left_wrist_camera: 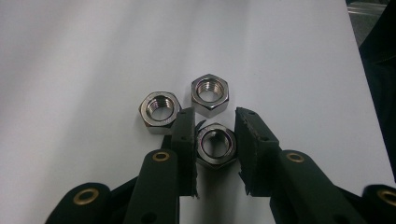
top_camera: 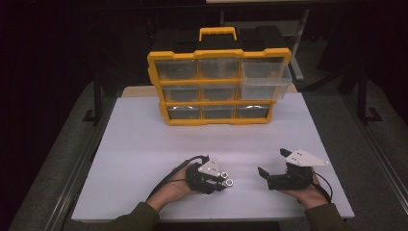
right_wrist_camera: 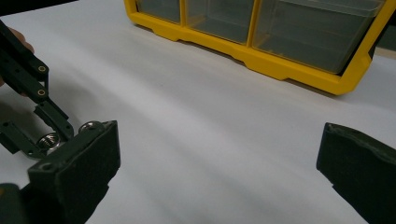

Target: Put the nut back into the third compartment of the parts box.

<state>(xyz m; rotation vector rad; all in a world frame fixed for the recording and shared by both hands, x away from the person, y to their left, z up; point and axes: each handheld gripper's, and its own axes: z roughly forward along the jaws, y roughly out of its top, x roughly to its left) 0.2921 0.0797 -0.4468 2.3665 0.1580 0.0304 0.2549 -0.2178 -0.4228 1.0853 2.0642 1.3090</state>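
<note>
Three steel hex nuts lie close together on the white table [left_wrist_camera: 93, 46]. The nearest hex nut [left_wrist_camera: 215, 145] sits between the jaws of my left gripper [left_wrist_camera: 215, 114]. Its pads [left_wrist_camera: 184, 135] stand right beside the nut's sides with a thin sliver of gap, so the gripper is open. The other two nuts [left_wrist_camera: 160, 110] [left_wrist_camera: 210, 92] rest just beyond the jaw tips. From above, my left gripper [top_camera: 226, 179] lies low at the front of the table. My right gripper [top_camera: 273, 161] is held to its right, open wide and empty, with its pads [right_wrist_camera: 77, 163] far apart.
A yellow organizer [top_camera: 219, 86] with clear drawers stands at the table's far edge. Its top right drawer [top_camera: 265, 82] is pulled out. In the right gripper view the organizer's bottom row [right_wrist_camera: 261, 56] is ahead, and the left gripper [right_wrist_camera: 42, 116] with nuts [right_wrist_camera: 91, 126] is at the left.
</note>
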